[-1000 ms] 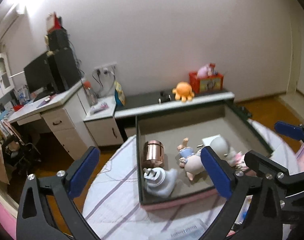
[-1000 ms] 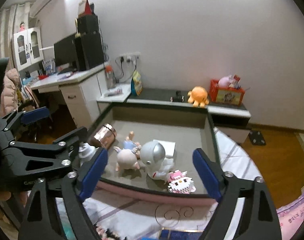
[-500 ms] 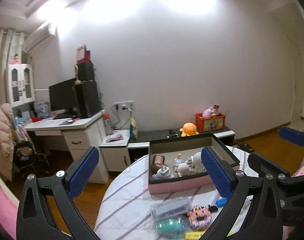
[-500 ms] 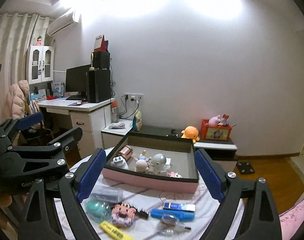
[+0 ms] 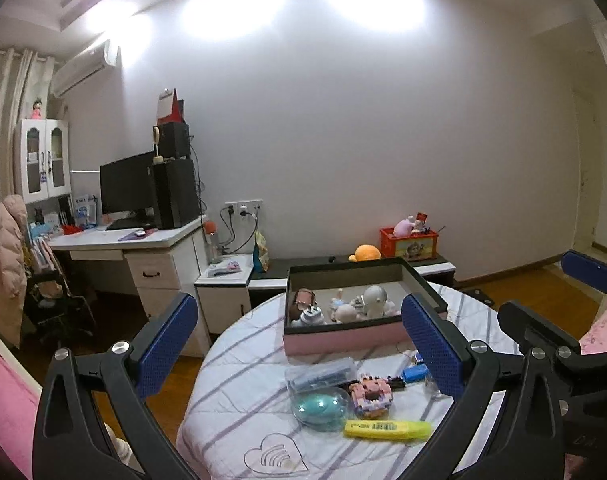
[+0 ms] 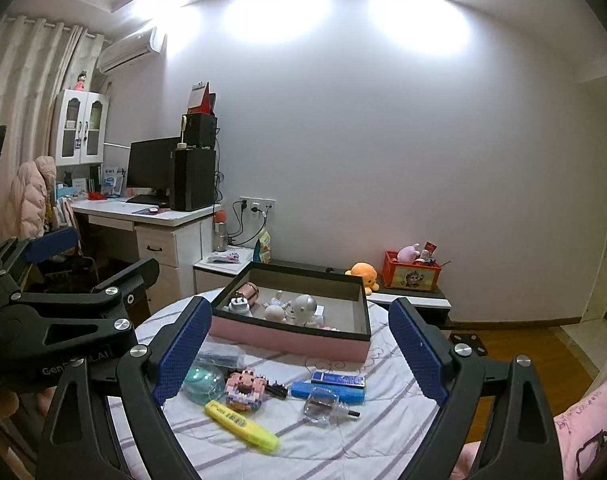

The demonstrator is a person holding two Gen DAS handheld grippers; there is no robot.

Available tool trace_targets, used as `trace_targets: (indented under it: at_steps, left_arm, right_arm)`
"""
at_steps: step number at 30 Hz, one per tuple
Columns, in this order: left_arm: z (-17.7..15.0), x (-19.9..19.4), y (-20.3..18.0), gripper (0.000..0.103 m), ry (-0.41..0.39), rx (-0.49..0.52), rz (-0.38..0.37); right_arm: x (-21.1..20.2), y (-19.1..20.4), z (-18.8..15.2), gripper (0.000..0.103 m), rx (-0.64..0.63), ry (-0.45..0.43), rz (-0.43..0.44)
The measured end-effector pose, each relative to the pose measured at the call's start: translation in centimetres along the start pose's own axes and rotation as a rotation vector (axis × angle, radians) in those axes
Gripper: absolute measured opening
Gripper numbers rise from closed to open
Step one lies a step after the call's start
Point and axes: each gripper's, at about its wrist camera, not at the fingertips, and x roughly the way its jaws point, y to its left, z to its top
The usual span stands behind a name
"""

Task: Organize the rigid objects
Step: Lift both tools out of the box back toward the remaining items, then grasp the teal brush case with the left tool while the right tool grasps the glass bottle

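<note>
A pink box (image 5: 343, 338) (image 6: 287, 339) stands at the far side of the round table and holds a copper cylinder (image 6: 248, 292), a white plug, a pig figure and a white round-headed figure (image 6: 305, 307). In front of it lie a yellow highlighter (image 5: 387, 429) (image 6: 241, 424), a teal egg capsule (image 5: 321, 408) (image 6: 203, 378), a pink brick toy (image 5: 371, 394) (image 6: 243, 390), a clear case (image 5: 319, 374), a blue bar (image 6: 327, 390) and a small clear piece (image 6: 323, 402). My left gripper (image 5: 297, 304) and right gripper (image 6: 299, 306) hang open and empty, above and short of these items.
The table wears a white striped cloth (image 5: 239, 364). Behind it run a low cabinet with an orange plush (image 6: 363, 272) and a red crate (image 6: 413, 276), and a desk with a monitor (image 5: 127, 188). A chair with a pink coat (image 5: 3, 256) stands at the left.
Both grippers have drawn back and risen from right over the box. The box now looks small and far, and the loose items on the near tabletop have come into view.
</note>
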Motion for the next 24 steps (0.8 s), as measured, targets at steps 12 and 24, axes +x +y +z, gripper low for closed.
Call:
trace_targets:
  at_steps: [12,24]
  left_arm:
    - [-5.4,4.2,-0.4,0.103,0.215,0.008,-0.054]
    - [-12.1,11.7,-0.4,0.103,0.472,0.004,-0.042]
  right_arm:
    - [2.6,-0.5,-3.6,0.092,0.035,0.115,0.017]
    - [9.5,-2.7,-10.1,0.091,0.102,0.35,-0.004]
